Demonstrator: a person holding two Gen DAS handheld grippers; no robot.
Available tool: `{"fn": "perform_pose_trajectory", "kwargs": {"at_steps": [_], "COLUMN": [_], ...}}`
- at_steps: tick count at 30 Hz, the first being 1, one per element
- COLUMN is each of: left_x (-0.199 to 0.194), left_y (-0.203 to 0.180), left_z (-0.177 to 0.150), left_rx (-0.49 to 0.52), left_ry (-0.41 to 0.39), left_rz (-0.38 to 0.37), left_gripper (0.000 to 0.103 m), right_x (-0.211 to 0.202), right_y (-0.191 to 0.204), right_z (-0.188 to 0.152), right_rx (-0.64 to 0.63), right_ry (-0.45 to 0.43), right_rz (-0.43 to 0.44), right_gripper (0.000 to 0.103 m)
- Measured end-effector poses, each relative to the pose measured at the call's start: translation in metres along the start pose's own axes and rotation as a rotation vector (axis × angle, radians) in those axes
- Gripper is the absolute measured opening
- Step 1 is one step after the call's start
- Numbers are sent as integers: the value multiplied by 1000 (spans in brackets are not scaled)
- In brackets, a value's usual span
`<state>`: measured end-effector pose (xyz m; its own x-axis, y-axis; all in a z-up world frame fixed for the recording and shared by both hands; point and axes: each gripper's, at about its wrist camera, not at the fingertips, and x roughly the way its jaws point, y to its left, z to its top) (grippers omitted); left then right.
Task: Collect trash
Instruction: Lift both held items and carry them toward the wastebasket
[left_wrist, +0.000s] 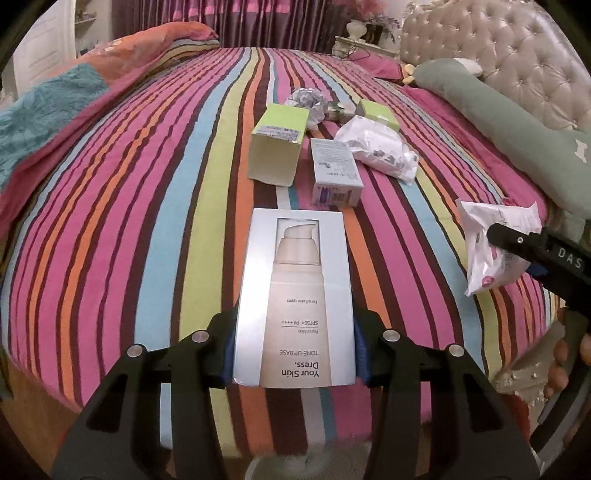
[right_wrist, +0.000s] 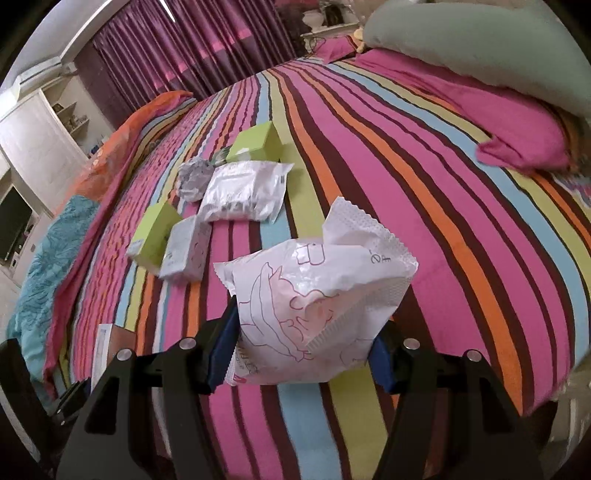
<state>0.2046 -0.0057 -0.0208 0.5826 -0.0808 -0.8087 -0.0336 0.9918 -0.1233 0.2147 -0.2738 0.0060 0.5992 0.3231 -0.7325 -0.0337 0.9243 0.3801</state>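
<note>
My left gripper (left_wrist: 293, 350) is shut on a white cosmetics box (left_wrist: 295, 295) printed "Your Skin Dress" and holds it above the striped bed (left_wrist: 147, 221). My right gripper (right_wrist: 301, 354) is shut on a white plastic wrapper with red drawings (right_wrist: 314, 291); the wrapper also shows in the left wrist view (left_wrist: 491, 243). More trash lies on the bed: a green box (left_wrist: 277, 147), a pale blue box (left_wrist: 334, 170), a white plastic bag (left_wrist: 380, 147), a second green box (left_wrist: 376, 114) and a crumpled silver wad (left_wrist: 308, 103).
A grey-green bolster pillow (left_wrist: 517, 122) lies along the tufted headboard (left_wrist: 517, 48) at the right. An orange and teal quilt (left_wrist: 55, 103) is bunched on the bed's left side. Purple curtains (left_wrist: 221, 18) hang behind. A white cabinet (right_wrist: 40, 147) stands at the left.
</note>
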Motion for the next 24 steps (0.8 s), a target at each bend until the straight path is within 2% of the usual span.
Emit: {"fn": "perform_pose_trajectory", "kwargs": {"at_steps": [10,16,20,24], "left_x": [-45,-63,-64,-52], "left_y": [2,-1,-5,-1], "left_z": [-54,-91,-117,-137], "left_rx": [36,66,105,62], "left_ry": [5,43,90,175], "left_rz": [-26,-55,-61,-86], "left_gripper": [47,47,47,47], "right_x": [-43,-61,-63,-55], "right_y": [20,20,17,11], "right_z": [-54,-90,-113,-136], "right_rx": [-66,-69,-65,-33], "right_ry": [-2,17,54,121], "right_rz": [35,35,24,22], "right_gripper": [58,58,58,58]}}
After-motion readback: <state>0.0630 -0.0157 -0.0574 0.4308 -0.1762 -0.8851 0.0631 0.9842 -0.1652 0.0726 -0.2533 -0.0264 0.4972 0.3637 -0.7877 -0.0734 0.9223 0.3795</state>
